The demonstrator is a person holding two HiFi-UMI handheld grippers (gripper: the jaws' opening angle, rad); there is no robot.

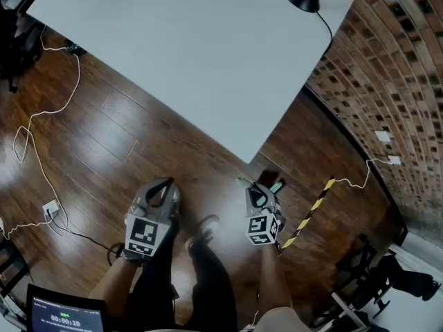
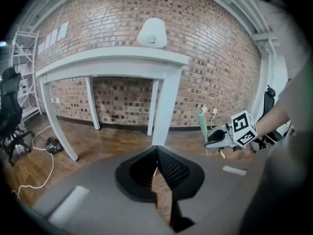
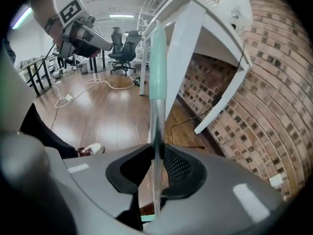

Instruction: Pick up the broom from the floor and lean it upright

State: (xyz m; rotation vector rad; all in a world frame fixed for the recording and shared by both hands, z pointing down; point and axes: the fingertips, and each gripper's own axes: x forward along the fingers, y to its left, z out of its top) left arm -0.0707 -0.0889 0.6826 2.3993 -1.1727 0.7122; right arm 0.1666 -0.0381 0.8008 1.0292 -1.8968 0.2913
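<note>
In the head view I see both grippers low in the frame over the dark wood floor (image 1: 104, 137), in front of a white table (image 1: 187, 61). The left gripper (image 1: 160, 191) and the right gripper (image 1: 259, 194) are well apart. The mint-green end of the broom handle (image 1: 277, 185) pokes out just past the right gripper. A yellow-and-black striped bar (image 1: 309, 214) slants just beside that gripper. I cannot tell whether it belongs to the broom. A white cable (image 1: 43, 159) trails over the floor at the left.

In the left gripper view, its 2 jaws meet at the tips with nothing between them. Beyond them I see a brick wall (image 2: 215, 58). At the right is the right gripper, with the green handle standing up from it.

In the right gripper view, the jaws are clamped on the handle. It passes between the pads and rises nearly upright, silvery below and mint-green above. A shoe (image 3: 90, 150) shows on the floor at the left.
</note>
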